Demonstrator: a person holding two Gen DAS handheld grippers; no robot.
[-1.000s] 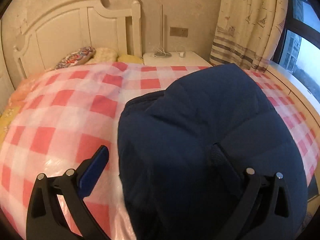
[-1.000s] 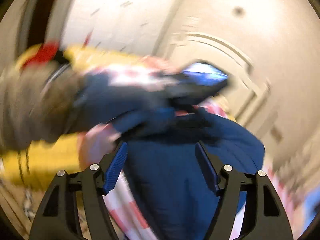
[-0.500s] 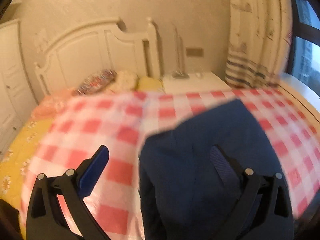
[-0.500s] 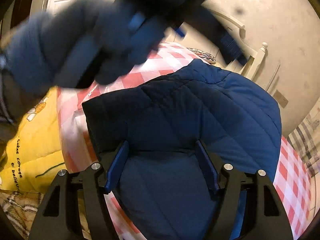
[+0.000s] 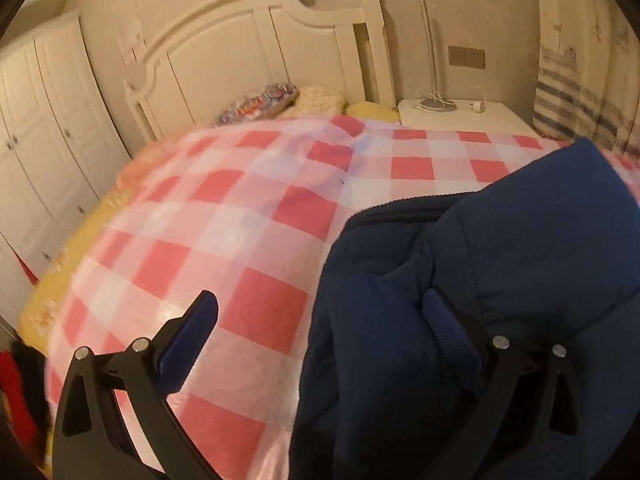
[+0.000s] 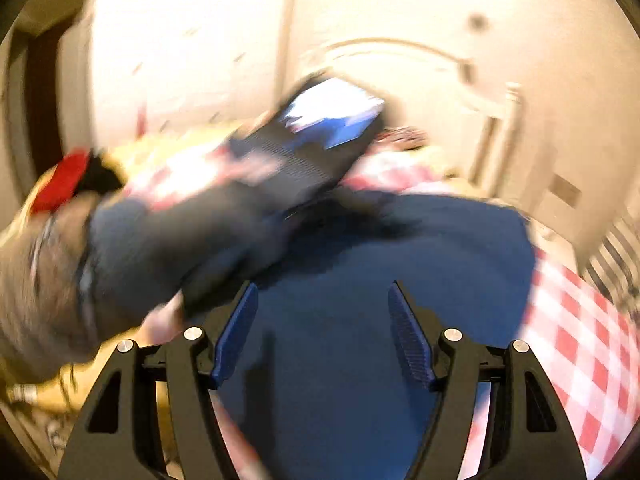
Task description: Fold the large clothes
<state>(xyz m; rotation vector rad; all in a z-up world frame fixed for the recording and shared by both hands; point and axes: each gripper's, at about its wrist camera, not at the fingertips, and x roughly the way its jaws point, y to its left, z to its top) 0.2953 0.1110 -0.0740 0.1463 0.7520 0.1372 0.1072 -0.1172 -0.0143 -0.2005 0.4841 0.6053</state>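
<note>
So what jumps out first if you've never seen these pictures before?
A big navy padded jacket lies heaped on the right of a bed with a red-and-white checked cover. The left hand-held gripper hangs open over it, one finger over the checks, one at the jacket. Behind stands a white headboard.

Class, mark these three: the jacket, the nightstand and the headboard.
jacket (image 5: 540, 248): left wrist view, quilted upper panel.
nightstand (image 5: 460, 118): left wrist view, bare white top.
headboard (image 5: 240, 68): left wrist view, middle panel.
</note>
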